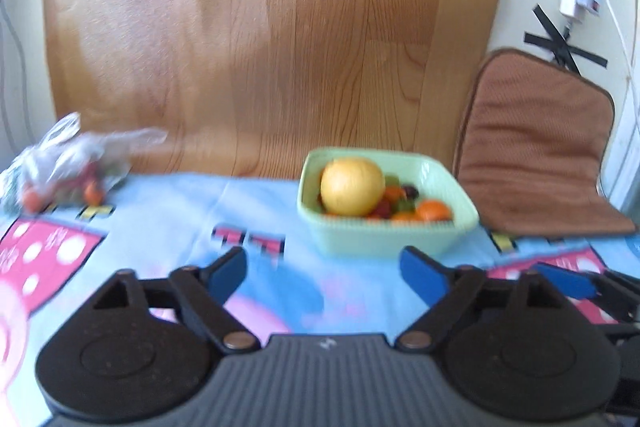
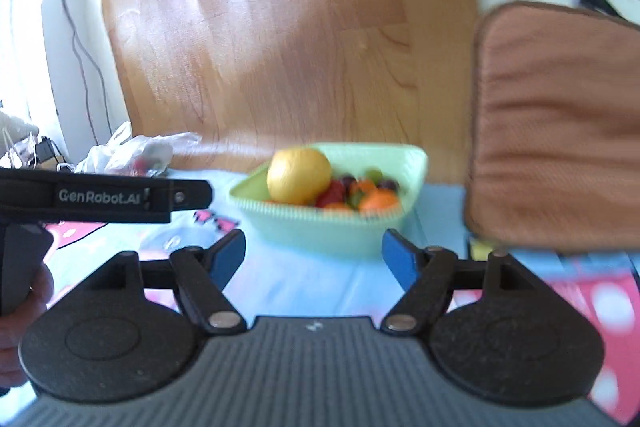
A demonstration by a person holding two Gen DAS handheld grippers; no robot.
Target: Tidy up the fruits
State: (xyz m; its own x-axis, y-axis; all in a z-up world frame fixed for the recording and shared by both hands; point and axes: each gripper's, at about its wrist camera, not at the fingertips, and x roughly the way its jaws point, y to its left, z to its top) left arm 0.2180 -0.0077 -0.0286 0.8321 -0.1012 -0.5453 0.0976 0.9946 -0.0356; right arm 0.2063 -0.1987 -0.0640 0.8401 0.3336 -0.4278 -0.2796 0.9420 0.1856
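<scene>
Fruit sorting is seemingly sitting between picks: both tools are hovering over the tablecloth (image 1: 168,211), holding nothing. The left gripper (image 1: 325,277) is spreading its blue fingers wide, and the right gripper (image 2: 314,259) is doing likewise. Just ahead of both, the green bowl (image 1: 384,239) is holding a large yellow fruit (image 1: 352,185), small oranges (image 1: 434,209), grapes and something red. Far ahead-left of the left gripper, a plastic bag (image 1: 60,163) is lying with more fruit inside; reaching it is probably next.

text: "GenRobot.AI" | on: black left tongs body (image 2: 100,195) | view: right wrist
</scene>
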